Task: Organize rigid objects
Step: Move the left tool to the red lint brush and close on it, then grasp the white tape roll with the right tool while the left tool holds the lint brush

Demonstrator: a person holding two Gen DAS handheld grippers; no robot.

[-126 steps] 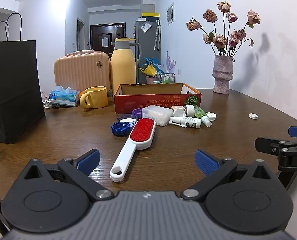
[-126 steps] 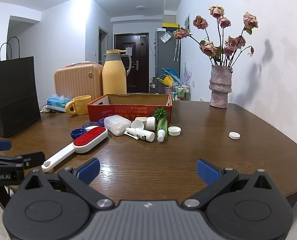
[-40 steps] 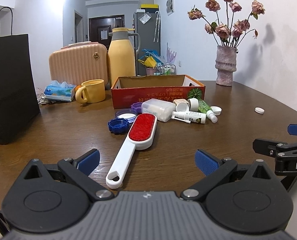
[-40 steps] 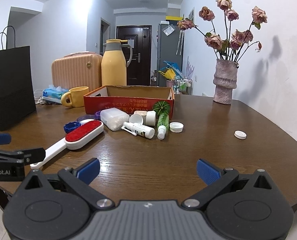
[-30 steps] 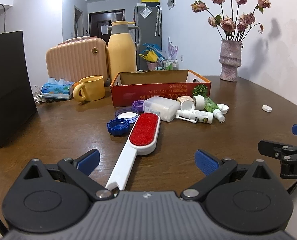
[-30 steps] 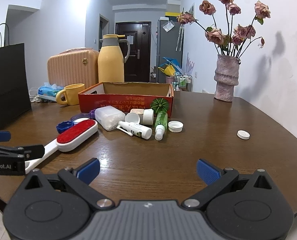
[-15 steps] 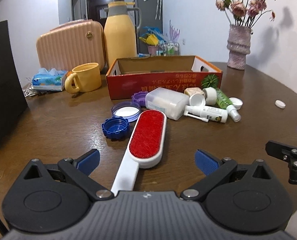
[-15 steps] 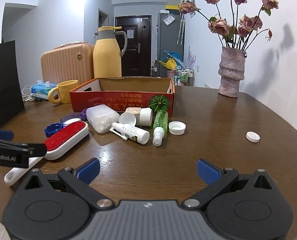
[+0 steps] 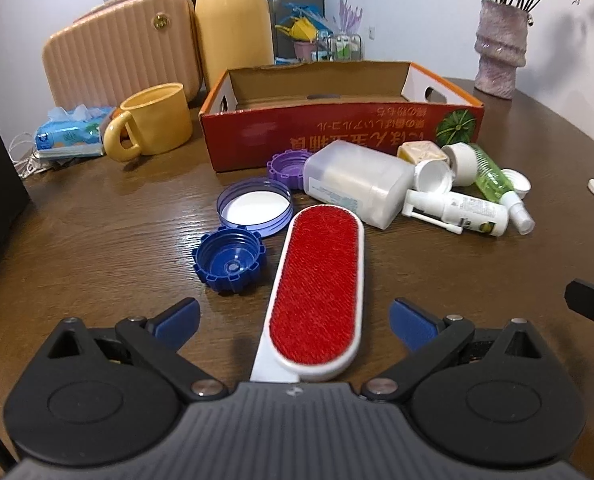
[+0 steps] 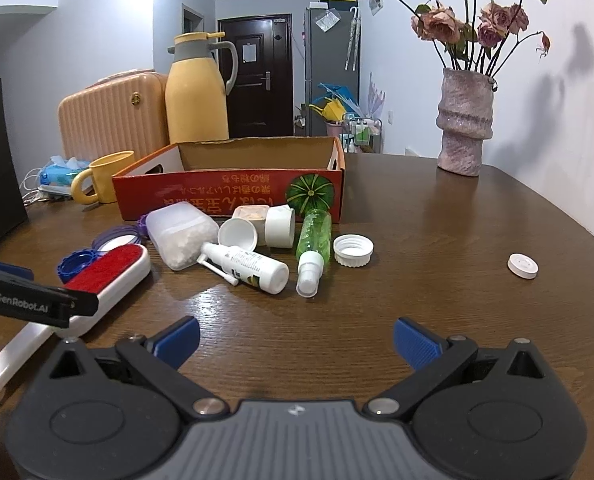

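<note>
Brown wooden table [image 10: 437, 248], white walls [image 10: 577, 128].

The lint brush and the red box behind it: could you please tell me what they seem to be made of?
Lint brush: glossy white plastic body, judging by its smooth sheen, with a red pad that looks like napped fabric. Red box: likely printed cardboard; the inside is plain brown and the top edges look raw.

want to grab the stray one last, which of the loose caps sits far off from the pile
The small flat white cap, alone on bare table far right of the pile.
</note>
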